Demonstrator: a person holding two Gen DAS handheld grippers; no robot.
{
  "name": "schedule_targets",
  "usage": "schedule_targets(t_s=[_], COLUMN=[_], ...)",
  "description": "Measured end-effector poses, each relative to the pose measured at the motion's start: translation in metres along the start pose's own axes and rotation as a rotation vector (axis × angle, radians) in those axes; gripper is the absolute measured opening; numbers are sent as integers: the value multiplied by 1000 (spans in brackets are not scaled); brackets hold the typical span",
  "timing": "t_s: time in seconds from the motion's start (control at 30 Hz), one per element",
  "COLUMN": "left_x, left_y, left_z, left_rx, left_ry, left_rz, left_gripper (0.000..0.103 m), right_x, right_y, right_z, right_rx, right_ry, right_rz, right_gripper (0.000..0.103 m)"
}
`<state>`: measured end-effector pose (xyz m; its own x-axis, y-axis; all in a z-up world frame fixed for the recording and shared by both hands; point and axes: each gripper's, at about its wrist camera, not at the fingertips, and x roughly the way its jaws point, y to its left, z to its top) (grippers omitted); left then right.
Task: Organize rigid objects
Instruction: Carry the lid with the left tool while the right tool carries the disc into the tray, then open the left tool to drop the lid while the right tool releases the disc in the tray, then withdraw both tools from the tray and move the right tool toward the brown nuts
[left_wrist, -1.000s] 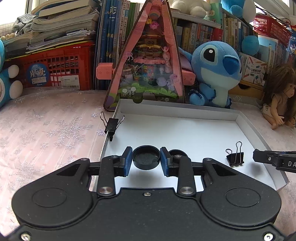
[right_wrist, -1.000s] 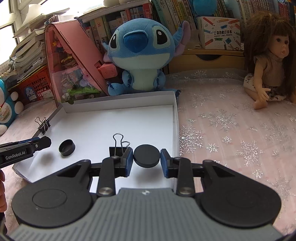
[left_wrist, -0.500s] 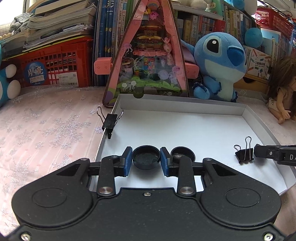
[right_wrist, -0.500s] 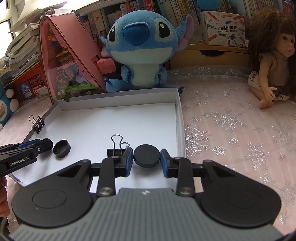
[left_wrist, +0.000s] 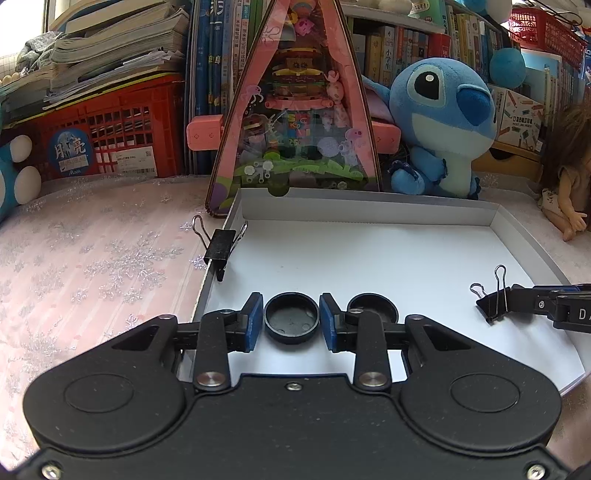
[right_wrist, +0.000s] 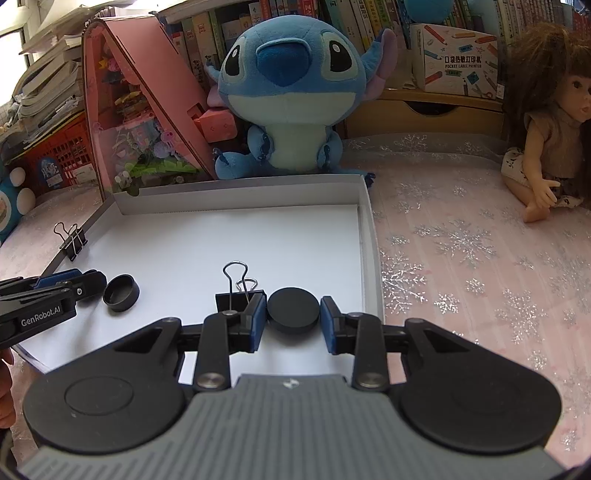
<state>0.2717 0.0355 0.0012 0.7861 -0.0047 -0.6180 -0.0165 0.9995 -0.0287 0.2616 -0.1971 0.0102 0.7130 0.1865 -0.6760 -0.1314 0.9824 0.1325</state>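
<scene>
My left gripper (left_wrist: 291, 319) is shut on a black round cap (left_wrist: 291, 318), open side up, over the near left part of a shallow white box lid (left_wrist: 369, 206). A second black cap (left_wrist: 373, 306) lies on the lid just right of it. My right gripper (right_wrist: 293, 314) is shut on a black round cap (right_wrist: 293, 308), flat side up, over the lid's near right part. A black binder clip (right_wrist: 236, 291) stands on the lid beside its left finger. Another binder clip (left_wrist: 219, 243) is clipped on the lid's left wall.
A pink triangular toy house (left_wrist: 295, 110), a blue plush (left_wrist: 439, 122) and bookshelves stand behind the lid. A doll (right_wrist: 546, 133) sits at the right. A red crate (left_wrist: 107, 144) is at the back left. The cloth is pink with snowflakes (right_wrist: 461, 277).
Both grippers have drawn back and lifted a little with their caps held; the lid looks farther away. The second cap beside the left gripper shows more fully.
</scene>
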Motion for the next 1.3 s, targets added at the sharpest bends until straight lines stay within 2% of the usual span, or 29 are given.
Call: schedule_targets(t_s=[0.17,0.23,0.43,0.67,1.07,1.3], left_x=[-1,-5,-32,-77,-134,-165], left_y=[-1,0,3,-3,-17,-18], left_z=[-1,1,2,-16,-68,-104], left_rx=[2,-12,-27,10,20,56], left_ry=[2,5,-52,-127,-131,-150], left_rz=[-1,-18,-9,-54,-161,-176], left_gripper=[37,50,76,81,82,83], right_x=[-2,-5,-25,-60,-115,-136], right_y=[-1,-2,-2,3,13,12], right_z=[-1,-1,-5,-22,-68,-102], right_rx=[2,2,-26,-101,-188,-205], right_ry=[-7,-15,-62,-129,-199,-213], right_rz=[1,-1,4,50,101,123], right_gripper=[42,55,63,71,76,79])
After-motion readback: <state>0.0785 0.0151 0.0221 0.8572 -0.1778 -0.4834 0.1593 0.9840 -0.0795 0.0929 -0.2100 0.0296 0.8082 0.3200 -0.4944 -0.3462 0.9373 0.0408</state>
